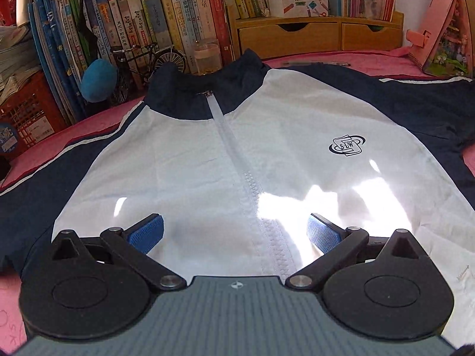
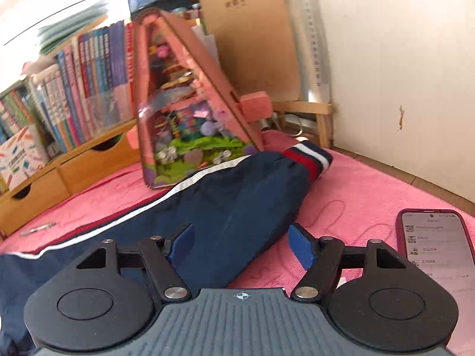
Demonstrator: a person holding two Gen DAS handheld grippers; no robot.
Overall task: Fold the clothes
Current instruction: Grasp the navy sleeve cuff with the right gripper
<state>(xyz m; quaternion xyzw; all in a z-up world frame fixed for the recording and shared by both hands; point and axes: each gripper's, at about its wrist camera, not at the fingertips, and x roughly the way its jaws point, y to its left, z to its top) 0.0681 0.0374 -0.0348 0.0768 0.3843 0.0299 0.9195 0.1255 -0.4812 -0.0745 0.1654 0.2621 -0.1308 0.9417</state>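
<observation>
The jacket (image 1: 207, 154) lies face up and zipped on the pink cloth (image 1: 59, 139), white front panel toward me, navy collar (image 1: 204, 86) at the far end against the books (image 1: 166, 20). Both sleeves are spread outward. I find no fold made anywhere that I can see; in my judgement the task stands at its very start, with sleeves, sides and body all left to do.

My left gripper (image 1: 234, 233) hangs over the lower front, straddling the zip (image 1: 237, 160), fingers spread wide and holding nothing. My right gripper (image 2: 241, 244) is likewise released and empty, poised over the right sleeve (image 2: 225, 207), whose striped cuff (image 2: 305, 155) reaches the far side near the pink triangular model house (image 2: 184, 109). A phone (image 2: 436, 243) lies on the cloth just right of that gripper.

Not verifiable: the hem, which is hidden beneath my left gripper body; the left cuff, cut off at the frame edge; whether either set of fingertips touches fabric. Glare washes out the near white panel, so creases there cannot be judged.
</observation>
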